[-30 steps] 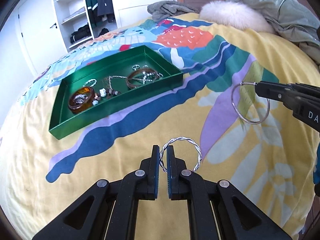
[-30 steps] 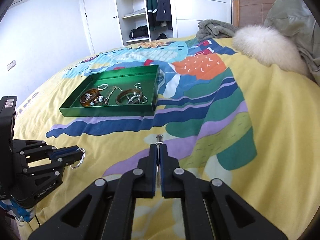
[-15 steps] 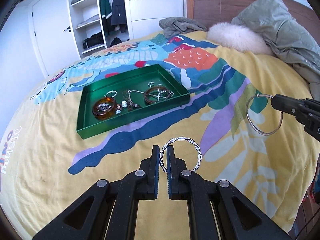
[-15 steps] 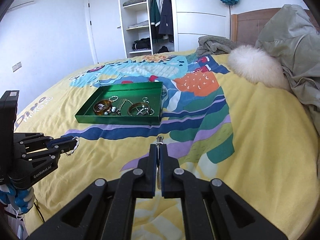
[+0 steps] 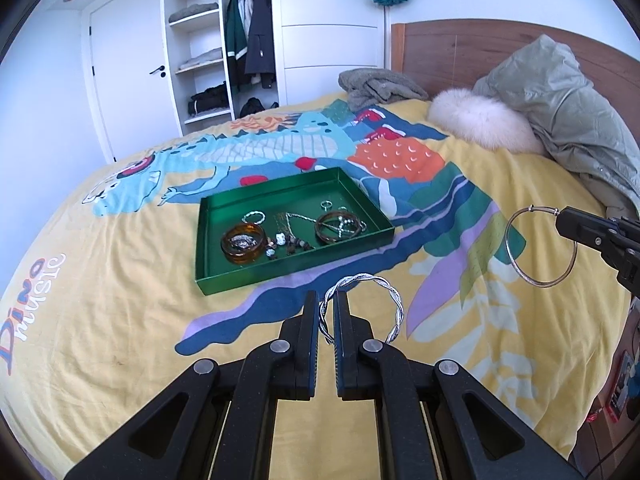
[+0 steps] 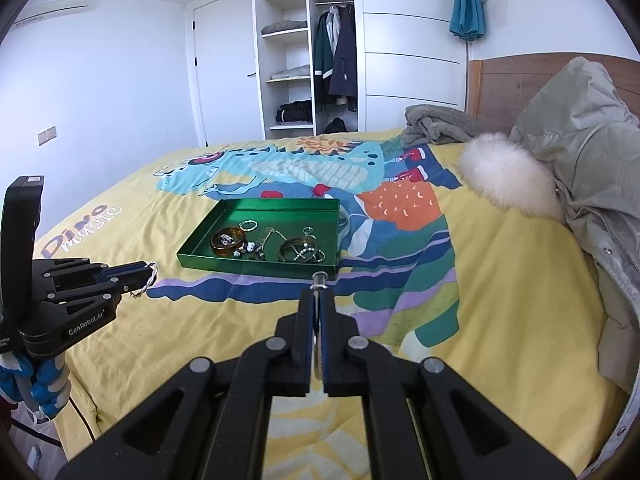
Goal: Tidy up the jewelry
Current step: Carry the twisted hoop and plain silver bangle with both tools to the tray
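My left gripper (image 5: 327, 309) is shut on a twisted silver bangle (image 5: 394, 307), held in the air above the bedspread. My right gripper (image 6: 319, 295) is shut on a thin silver hoop bangle (image 5: 520, 271), seen edge-on between its pads in the right wrist view. From the left wrist view the right gripper (image 5: 562, 220) reaches in from the right with the hoop hanging off its tip. A green tray (image 5: 218, 279) lies ahead on the bed, holding an amber bangle (image 5: 243, 245), a brown bangle (image 5: 332, 231), a chain and small rings. The left gripper (image 6: 150, 274) shows at the left of the right wrist view.
The bed carries a yellow dinosaur-print cover (image 5: 120, 300). A white fur cushion (image 5: 480, 126), a grey-green jacket (image 5: 568, 116) and a folded grey blanket (image 5: 376, 88) lie by the wooden headboard. An open wardrobe (image 5: 224, 56) stands behind the bed.
Both grippers have risen and pulled back with their bangles still held. The tray now looks smaller and farther away, and more of the room shows.
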{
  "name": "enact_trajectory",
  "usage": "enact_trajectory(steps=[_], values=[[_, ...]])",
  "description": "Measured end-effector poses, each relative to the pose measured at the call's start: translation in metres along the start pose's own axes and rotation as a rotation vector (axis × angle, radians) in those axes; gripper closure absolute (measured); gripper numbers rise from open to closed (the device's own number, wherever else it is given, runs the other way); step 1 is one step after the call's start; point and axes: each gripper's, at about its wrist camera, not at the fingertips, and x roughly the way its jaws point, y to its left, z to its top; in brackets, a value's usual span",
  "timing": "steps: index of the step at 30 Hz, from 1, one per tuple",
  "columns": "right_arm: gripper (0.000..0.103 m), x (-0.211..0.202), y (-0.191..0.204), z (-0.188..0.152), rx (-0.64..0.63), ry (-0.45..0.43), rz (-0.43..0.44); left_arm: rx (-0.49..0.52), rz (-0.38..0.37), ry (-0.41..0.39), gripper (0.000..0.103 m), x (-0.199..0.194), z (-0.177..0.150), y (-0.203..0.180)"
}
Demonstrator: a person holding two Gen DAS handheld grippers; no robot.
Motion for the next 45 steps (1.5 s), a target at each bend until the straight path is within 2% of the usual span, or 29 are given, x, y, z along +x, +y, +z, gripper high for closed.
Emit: enact_trajectory(steps=[11,22,38,45], values=[[0.1,-0.011,0.027,0.037,-0.053,-0.056,0.013,-0.055,0.034,-0.063,0.096,-0.022,0.027,0.036],[0.1,0.015,0.049,0.072,-0.098,-0.066,0.036,-0.073,0.058,-0.081,0.096,-0.009,0.053,0.066],[0.1,0.118,0.055,0.118,-0.097,-0.035,0.074,-0.1,0.108,-0.049,0.096,0.068,0.099,0.118],[0.1,0.181,0.048,0.124,-0.092,0.007,0.097,-0.094,0.12,0.01,0.096,0.132,0.111,0.13]])
